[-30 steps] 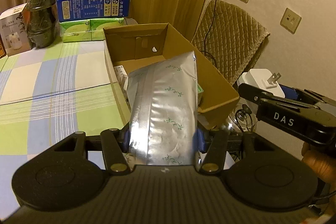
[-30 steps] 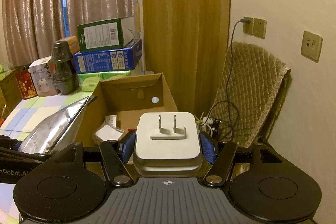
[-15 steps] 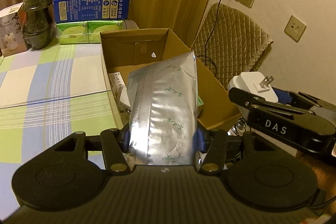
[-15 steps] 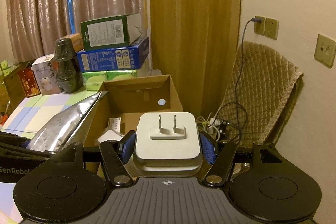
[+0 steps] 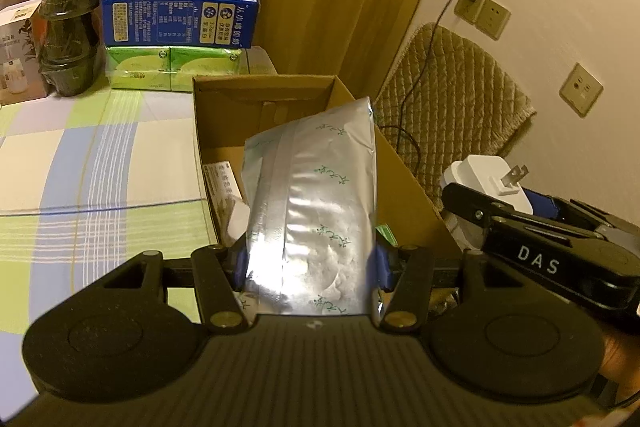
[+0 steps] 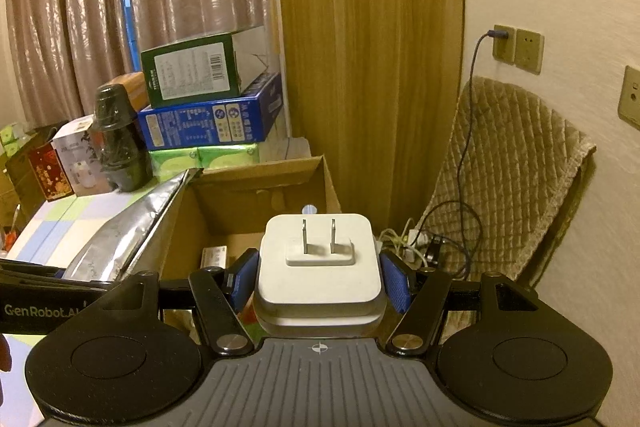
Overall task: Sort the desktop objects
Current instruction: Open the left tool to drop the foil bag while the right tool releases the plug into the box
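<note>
My left gripper point(image 5: 308, 263) is shut on a silver foil pouch point(image 5: 316, 203) with small green sprigs, held tilted above the near end of an open cardboard box point(image 5: 416, 195). My right gripper point(image 6: 320, 279) is shut on a white plug adapter point(image 6: 320, 267), prongs pointing forward, over the box's right front corner point(image 6: 328, 187). The left wrist view shows the adapter point(image 5: 488, 175) and the right gripper's black body to the right of the box. The pouch point(image 6: 120, 231) appears at the left of the right wrist view. Small white packets point(image 5: 220, 187) lie inside the box.
A checked green, blue and white cloth point(image 5: 100, 163) covers the table. Stacked green, blue and dark green cartons point(image 5: 180, 11) and a dark stacked-cup shape point(image 5: 68, 27) stand at the back. A quilted chair point(image 6: 508, 163), cables and wall sockets point(image 6: 516, 47) are right of the box.
Both grippers have drifted across the scene together, so the box and chair sit differently in view. Each keeps its hold: pouch in the left, adapter in the right.
</note>
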